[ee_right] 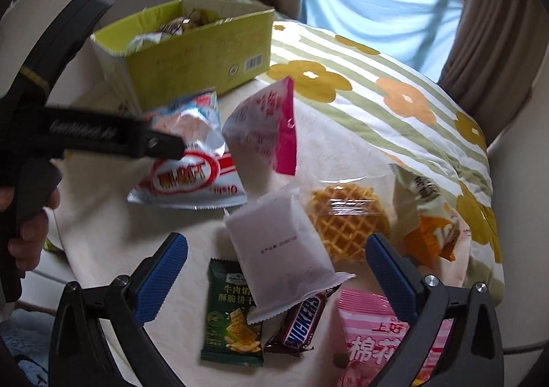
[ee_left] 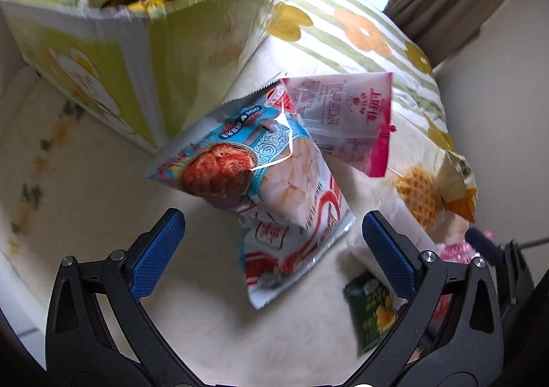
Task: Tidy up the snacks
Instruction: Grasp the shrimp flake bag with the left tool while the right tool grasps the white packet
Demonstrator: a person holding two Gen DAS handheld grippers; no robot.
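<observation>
Snacks are lying scattered across the cream tabletop (ee_right: pixel 103 232), well short of the green box (ee_right: pixel 206 54), which is already holding several packets and is evidently serving as the collection point. I am noting the blue-and-red chip bag (ee_left: pixel 274 188) directly ahead of my left gripper (ee_left: pixel 272 243), with a pink-edged sachet (ee_left: pixel 346 119) leaning behind it. My left jaws are standing wide apart, blue pads on either side of the bag's lower end and touching nothing; I judge this bag to be the next pick. In the right view, my right gripper (ee_right: pixel 276 267) is likewise spread fully, empty, hovering over a white pouch (ee_right: pixel 278 249), a green cracker packet (ee_right: pixel 233 315), a Snickers bar (ee_right: pixel 302 321), a wrapped waffle (ee_right: pixel 346 219) and a pink marshmallow bag (ee_right: pixel 377 346). All remain unsorted.
</observation>
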